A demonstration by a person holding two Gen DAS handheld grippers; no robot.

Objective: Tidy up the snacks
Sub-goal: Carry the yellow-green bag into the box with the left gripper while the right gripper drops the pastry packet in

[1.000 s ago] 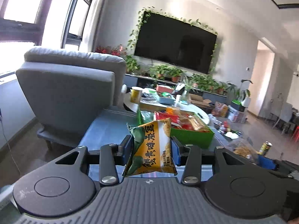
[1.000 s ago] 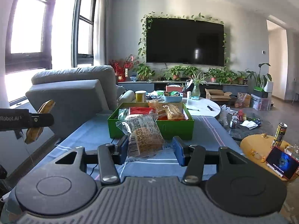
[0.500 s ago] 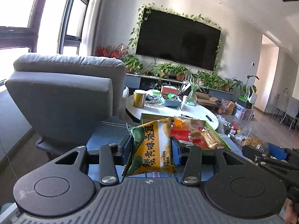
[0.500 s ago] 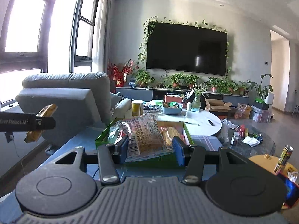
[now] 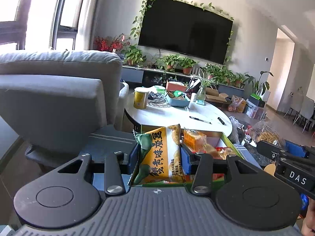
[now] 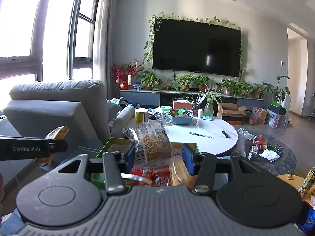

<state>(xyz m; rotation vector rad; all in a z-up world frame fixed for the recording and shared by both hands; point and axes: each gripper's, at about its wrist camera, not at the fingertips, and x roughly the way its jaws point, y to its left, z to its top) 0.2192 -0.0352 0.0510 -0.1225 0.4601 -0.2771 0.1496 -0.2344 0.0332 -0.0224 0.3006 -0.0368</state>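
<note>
Both grippers are held level, side by side above the green box (image 5: 229, 140), pointing toward the TV (image 5: 185, 37).

The left gripper (image 5: 160, 156) is closed on a yellow bag (image 5: 161, 155). The bag stands upright between the blue pads (image 5: 185, 160), printed face toward the camera, with green art on its left edge and large dark characters down the middle.

The right gripper (image 6: 158, 157) is closed on a clear bag (image 6: 151, 143). This bag shows brown granular contents, printed text and a barcode at its lower left. It tilts back and to the left, with its top corner raised.

The left view shows an orange pack (image 5: 194, 140) and other snacks in the box, and the right gripper at the right edge. The right view shows red and yellow packs (image 6: 163, 175) in the box directly beneath the gripper, and the left gripper (image 6: 53, 148) from the side. Behind the box stands a white round bench (image 6: 206, 135) with a pen (image 6: 200, 135).
</note>
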